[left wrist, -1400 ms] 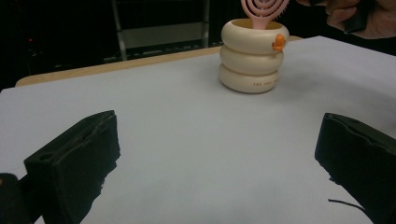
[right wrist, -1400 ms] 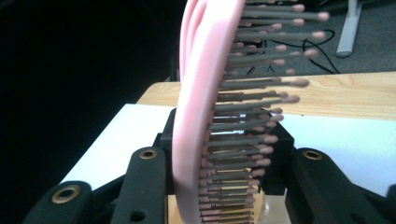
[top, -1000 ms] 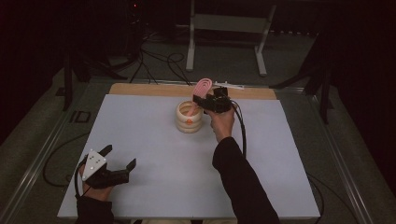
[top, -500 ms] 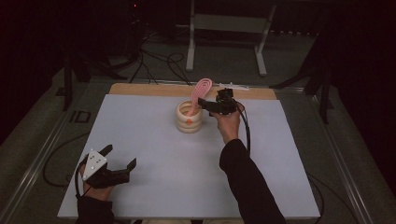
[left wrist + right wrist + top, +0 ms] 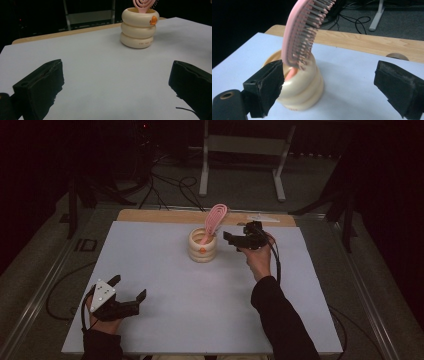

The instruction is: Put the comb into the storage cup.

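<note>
Just left of the right gripper (image 5: 239, 240), whose jaws are standing spread wide with nothing between them, a pink plastic hairbrush (image 5: 299, 35) is standing handle-down in a cream ribbed ring-stacked holder (image 5: 202, 246), its long axis leaning up and away from that gripper's fingertips. The right gripper is by far the nearer; the left gripper (image 5: 129, 289), jaws likewise spread and empty, is resting well apart at the table's near edge

Brush (image 5: 215, 218) in holder (image 5: 202, 247) (far on table (image 5: 165, 270))
</note>
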`<control>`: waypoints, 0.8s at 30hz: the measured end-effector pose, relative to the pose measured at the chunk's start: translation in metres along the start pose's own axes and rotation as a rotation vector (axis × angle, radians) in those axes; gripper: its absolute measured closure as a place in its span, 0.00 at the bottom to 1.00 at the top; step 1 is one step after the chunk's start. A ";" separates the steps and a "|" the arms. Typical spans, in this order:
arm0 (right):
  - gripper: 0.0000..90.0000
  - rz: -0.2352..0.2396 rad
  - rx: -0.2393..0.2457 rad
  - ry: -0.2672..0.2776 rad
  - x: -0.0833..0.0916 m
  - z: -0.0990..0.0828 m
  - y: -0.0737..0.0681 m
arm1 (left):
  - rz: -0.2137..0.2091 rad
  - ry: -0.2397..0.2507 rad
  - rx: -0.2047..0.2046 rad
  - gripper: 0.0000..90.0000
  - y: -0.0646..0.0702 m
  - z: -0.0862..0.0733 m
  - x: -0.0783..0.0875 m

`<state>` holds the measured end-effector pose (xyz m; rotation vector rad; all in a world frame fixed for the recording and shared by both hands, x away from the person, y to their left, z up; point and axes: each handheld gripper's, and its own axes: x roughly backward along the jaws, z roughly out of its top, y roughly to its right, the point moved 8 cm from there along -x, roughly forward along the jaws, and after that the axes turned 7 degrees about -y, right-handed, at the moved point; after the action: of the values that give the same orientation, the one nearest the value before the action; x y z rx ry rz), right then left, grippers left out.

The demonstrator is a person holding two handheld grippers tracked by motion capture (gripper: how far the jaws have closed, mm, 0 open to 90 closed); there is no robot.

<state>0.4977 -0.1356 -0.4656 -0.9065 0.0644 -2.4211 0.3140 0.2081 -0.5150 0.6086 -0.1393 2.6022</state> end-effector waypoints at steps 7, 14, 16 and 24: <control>0.10 -0.010 0.049 -0.007 0.021 -0.018 -0.001 | 0.014 -0.005 0.009 0.00 -0.003 0.001 0.000; 0.10 -0.018 0.088 -0.014 0.044 -0.041 0.000 | 0.022 -0.001 0.025 0.00 -0.008 0.003 0.003; 0.10 -0.021 0.105 -0.018 0.048 -0.047 -0.001 | 0.024 -0.005 0.023 0.00 -0.010 0.003 0.003; 0.10 -0.045 0.208 -0.006 0.085 -0.087 -0.004 | 0.043 -0.010 0.028 0.00 -0.016 0.004 0.006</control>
<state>0.3893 -0.1877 -0.4812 -0.8281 -0.2083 -2.4113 0.3184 0.2238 -0.5086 0.6352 -0.1204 2.6468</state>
